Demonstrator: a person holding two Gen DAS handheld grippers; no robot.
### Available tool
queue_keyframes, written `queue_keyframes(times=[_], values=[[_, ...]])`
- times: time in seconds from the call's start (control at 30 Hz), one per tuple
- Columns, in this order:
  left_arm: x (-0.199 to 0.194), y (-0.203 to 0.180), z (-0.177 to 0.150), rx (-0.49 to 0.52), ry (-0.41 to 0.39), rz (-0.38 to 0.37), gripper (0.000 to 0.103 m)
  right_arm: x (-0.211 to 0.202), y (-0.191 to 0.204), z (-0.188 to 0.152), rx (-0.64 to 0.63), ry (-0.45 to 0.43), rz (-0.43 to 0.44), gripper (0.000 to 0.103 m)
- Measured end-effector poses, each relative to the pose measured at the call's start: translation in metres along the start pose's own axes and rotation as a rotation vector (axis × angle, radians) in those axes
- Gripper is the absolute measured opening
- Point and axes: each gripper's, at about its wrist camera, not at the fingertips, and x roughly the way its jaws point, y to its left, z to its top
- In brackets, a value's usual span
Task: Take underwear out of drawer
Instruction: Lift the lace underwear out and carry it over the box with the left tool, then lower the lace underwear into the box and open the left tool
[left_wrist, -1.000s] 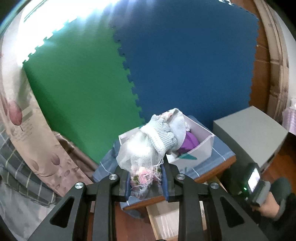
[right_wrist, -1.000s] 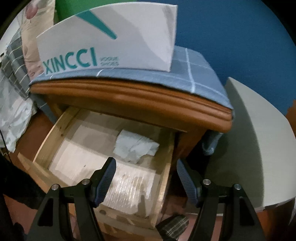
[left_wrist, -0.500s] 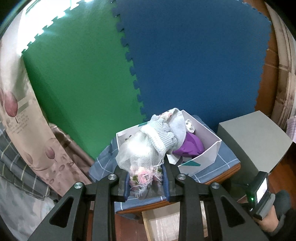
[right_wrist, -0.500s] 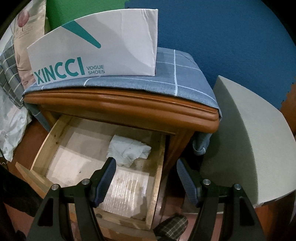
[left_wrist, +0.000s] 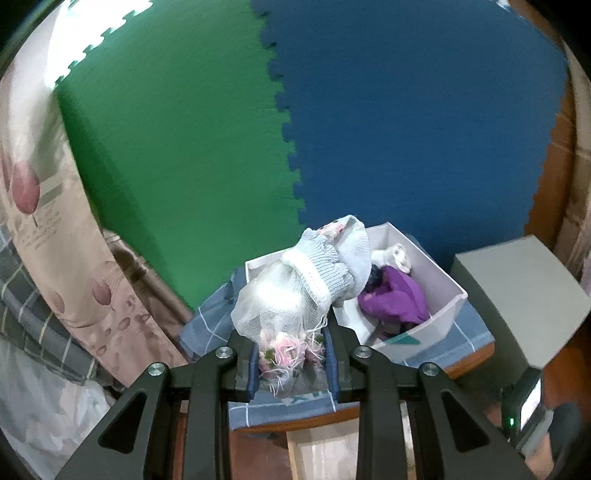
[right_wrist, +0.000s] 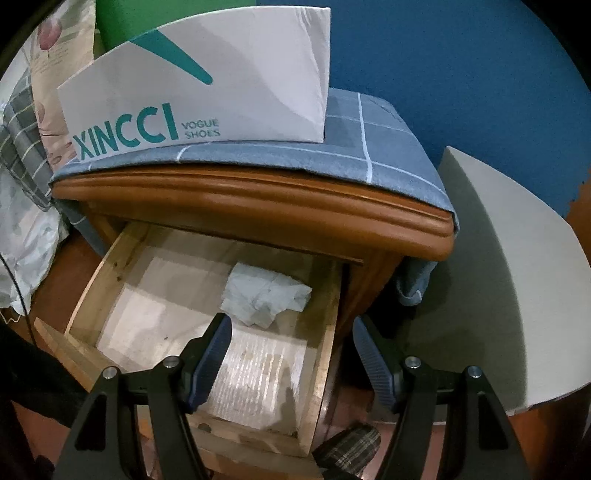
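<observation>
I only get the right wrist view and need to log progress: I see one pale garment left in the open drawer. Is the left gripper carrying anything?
Observer: Yes. The left gripper is shut on a grey-and-white lacy garment, held up in front of the shoe box.
Operator: Is that box empty inside? I see only its outer wall.
Observer: No. A purple garment lies in it.
Operator: Anything else in there?
Observer: A small white piece lies near the back wall; I cannot tell what it is.
</observation>
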Motion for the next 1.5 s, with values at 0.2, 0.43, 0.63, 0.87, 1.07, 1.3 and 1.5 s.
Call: queue_keyframes(times=[0.2, 0.43, 0.63, 0.87, 1.07, 1.3, 1.5], values=[[0.024, 0.011, 0.022, -0.087, 0.027, -0.007, 0.024, -0.001, 0.004, -0.001, -0.019, -0.005, 0.017, 0.07], [0.07, 0.001, 0.038, -0.147, 0.15, -0.095, 0.025, 0.002, 0.005, 0.0, -0.022, 0.008, 0.038, 0.07], [0.115, -0.021, 0.024, -0.073, 0.258, -0.085, 0.025, 0.004, 0.008, 0.0, -0.026, 0.019, 0.06, 0.07], [0.136, -0.018, 0.002, -0.089, 0.324, -0.121, 0.025, 0.005, 0.009, -0.001, -0.021, 0.024, 0.084, 0.07], [0.147, -0.037, 0.01, -0.061, 0.288, -0.194, 0.025, 0.008, 0.016, 0.001, -0.034, 0.03, 0.102, 0.07], [0.176, -0.067, 0.011, -0.107, 0.366, -0.223, 0.025, 0.011, 0.015, -0.001, -0.033, 0.047, 0.101, 0.07], [0.2, -0.054, -0.015, -0.128, 0.453, -0.162, 0.025, 0.013, 0.011, -0.001, -0.016, 0.059, 0.113, 0.07]])
